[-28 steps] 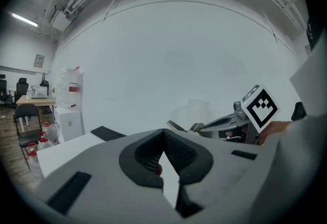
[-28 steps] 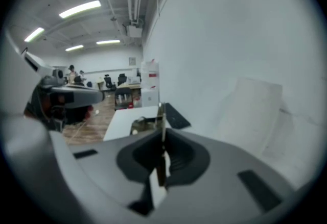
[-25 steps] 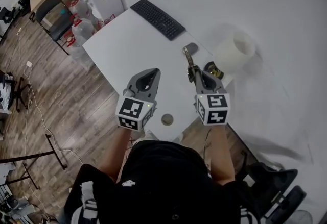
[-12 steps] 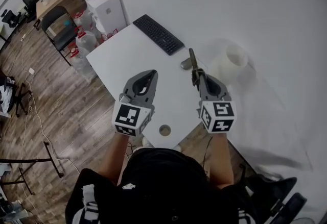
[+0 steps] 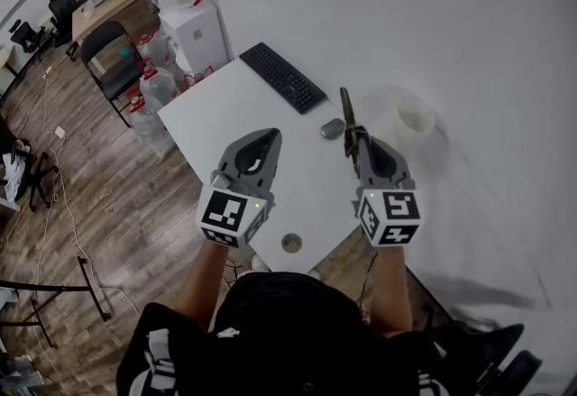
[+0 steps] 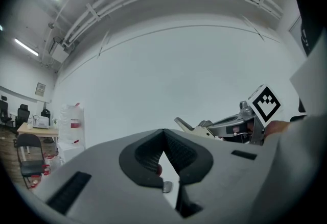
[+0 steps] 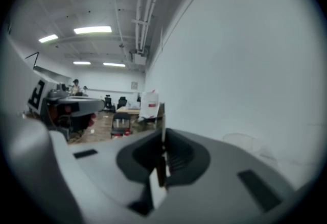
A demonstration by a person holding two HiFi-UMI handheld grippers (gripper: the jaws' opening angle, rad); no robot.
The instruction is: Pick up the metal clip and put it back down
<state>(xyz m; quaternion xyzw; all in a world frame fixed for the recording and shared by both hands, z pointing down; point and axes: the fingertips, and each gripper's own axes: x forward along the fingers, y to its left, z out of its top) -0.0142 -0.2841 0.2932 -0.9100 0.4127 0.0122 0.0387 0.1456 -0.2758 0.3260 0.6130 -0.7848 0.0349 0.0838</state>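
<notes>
Above the white table (image 5: 221, 110), my right gripper (image 5: 354, 140) is shut on the metal clip (image 5: 347, 115). The clip is a slim, dull metal piece that sticks out forward past the fingertips, in the air over the table's right side. In the right gripper view the clip (image 7: 162, 164) shows edge-on, pinched between the dark pads. My left gripper (image 5: 269, 136) hovers over the table's near left part, shut with nothing in it. From the left gripper view I see its own tips (image 6: 163, 132) meeting and the right gripper holding the clip (image 6: 185, 125) off to the right.
A black keyboard (image 5: 282, 77) lies at the table's far side, a grey mouse (image 5: 332, 127) just left of the clip. A white roll (image 5: 413, 122) stands at the right, by the wall. A small round disc (image 5: 290, 244) sits near the front edge. Chairs and water bottles (image 5: 149, 87) stand on the wooden floor at the left.
Both grippers have risen from the table. The clip has gone up with the right gripper and now hangs higher above the table near the mouse.
</notes>
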